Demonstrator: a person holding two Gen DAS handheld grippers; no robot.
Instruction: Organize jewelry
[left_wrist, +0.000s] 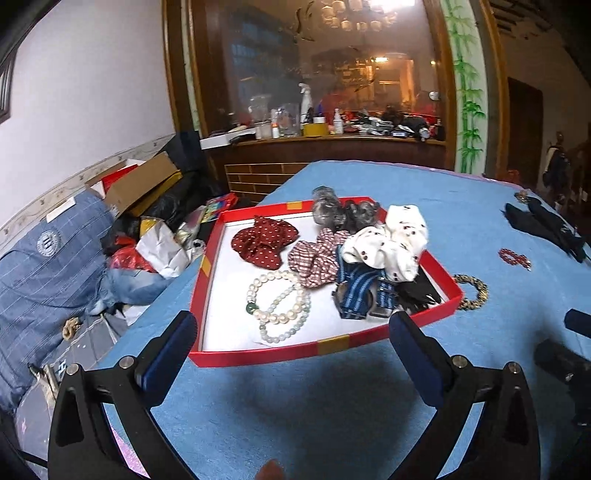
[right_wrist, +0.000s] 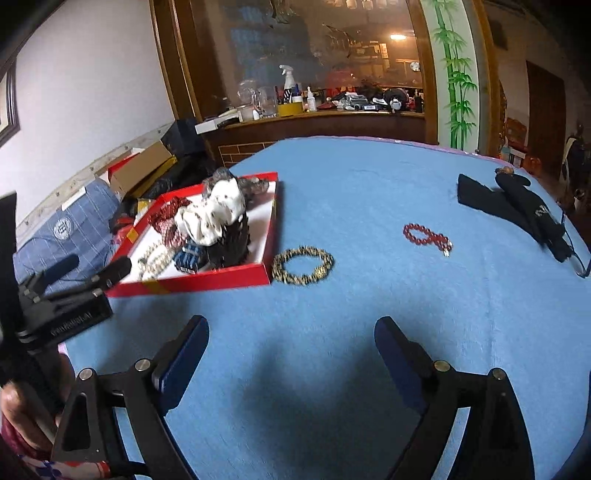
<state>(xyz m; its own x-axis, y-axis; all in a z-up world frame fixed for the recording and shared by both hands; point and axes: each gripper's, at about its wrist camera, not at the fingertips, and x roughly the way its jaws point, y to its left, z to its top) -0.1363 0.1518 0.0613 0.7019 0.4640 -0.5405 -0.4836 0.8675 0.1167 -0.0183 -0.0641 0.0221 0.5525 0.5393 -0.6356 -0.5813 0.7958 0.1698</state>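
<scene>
Left wrist view: my left gripper (left_wrist: 293, 334) hangs wide open and empty over the red tray (left_wrist: 325, 347), where the pearl bracelets (left_wrist: 279, 306) lie beside piled scrunchies (left_wrist: 384, 243). Reaching in, I could snag that fabric.

Right wrist view: my right gripper (right_wrist: 291, 341) is spread and empty too. The gold bracelet (right_wrist: 303, 265) lies just beside the tray, the red bracelet (right_wrist: 426, 236) farther off. A shallow pinch might catch the blue cloth on the desk (right_wrist: 369, 184); the blurred beads look slippery.

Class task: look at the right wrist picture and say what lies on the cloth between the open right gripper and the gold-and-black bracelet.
Nothing: between the right gripper and the gold-and-black bracelet, the right wrist view shows only bare blue cloth.
</scene>
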